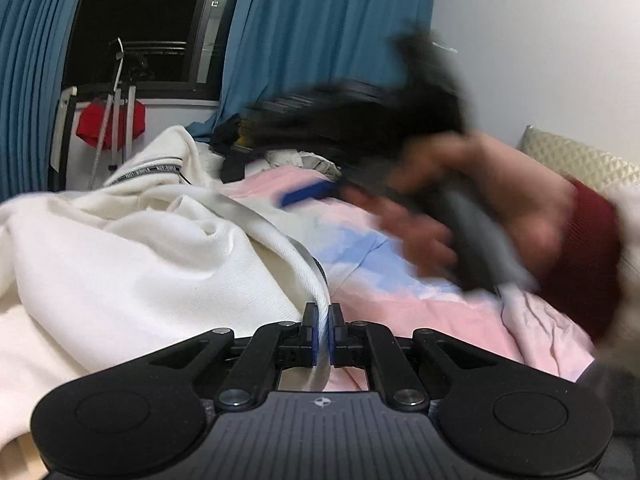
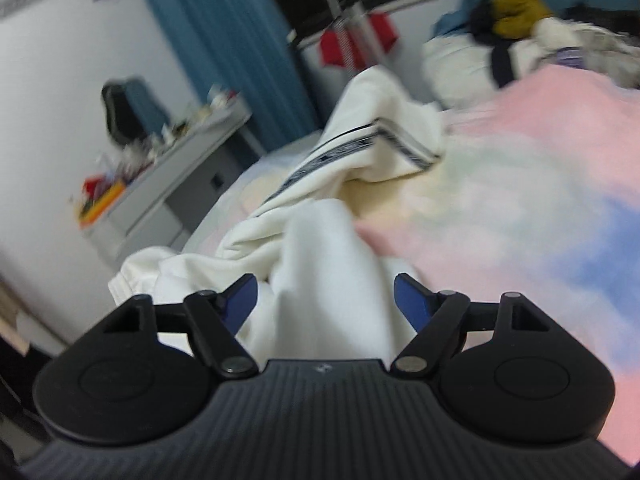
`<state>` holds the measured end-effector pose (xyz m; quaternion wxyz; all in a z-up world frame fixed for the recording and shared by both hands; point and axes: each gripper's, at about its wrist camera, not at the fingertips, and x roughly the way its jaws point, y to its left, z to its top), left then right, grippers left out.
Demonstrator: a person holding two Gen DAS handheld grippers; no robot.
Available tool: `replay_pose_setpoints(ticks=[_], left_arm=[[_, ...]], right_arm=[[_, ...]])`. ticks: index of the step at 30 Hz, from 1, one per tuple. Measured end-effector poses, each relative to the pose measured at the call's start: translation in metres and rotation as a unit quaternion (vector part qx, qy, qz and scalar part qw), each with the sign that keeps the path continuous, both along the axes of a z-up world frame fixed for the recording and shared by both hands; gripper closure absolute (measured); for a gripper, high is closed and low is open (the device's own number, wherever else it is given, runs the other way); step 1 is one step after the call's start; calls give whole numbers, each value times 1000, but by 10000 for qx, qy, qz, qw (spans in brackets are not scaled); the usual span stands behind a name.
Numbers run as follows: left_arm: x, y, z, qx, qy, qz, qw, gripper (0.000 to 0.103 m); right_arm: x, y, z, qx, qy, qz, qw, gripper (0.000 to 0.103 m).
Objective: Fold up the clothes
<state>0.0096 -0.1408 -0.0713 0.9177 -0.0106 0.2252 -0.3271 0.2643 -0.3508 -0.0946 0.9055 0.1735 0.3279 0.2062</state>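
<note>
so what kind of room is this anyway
Most likely a bedroom. Clothes lie on a bed with a pink and blue cover, blue curtains hang by a dark window, and a cluttered grey desk stands along the wall.

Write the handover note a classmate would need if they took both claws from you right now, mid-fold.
Left claw: shut on an edge of the white garment, fabric pinched between its pads.
Right claw: open, a fold of the same white garment lying between its fingers, not gripped. The left wrist view shows it blurred, held in a hand.
The garment lies crumpled on the pink and blue bedspread. Its striped band faces up.
Done: one edge secured. Left: grip with the right claw, spread the garment flat, then fold. More clothes are piled at the far end.
</note>
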Motion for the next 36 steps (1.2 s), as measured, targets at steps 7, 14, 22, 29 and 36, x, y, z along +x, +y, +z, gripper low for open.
replay_pose_setpoints(ticks=[7, 14, 22, 29, 36], left_arm=[[20, 17, -10, -392, 227, -170, 9988, 97], [36, 32, -14, -695, 297, -285, 9967, 97], [27, 33, -3, -826, -159, -531, 9950, 75], [26, 35, 3, -917, -226, -585, 9938, 49], [49, 71, 4, -1129, 703, 517, 9898, 34]], right_arm=[[110, 64, -20, -1271, 325, 242, 9911, 33], [108, 56, -18, -1620, 292, 74, 9863, 93], [23, -35, 24, -1035, -595, -1240, 9851, 94], [-59, -158, 8, -161, -473, -3099, 9495, 96], [-119, -258, -85, 2057, 1158, -4331, 8699, 96]])
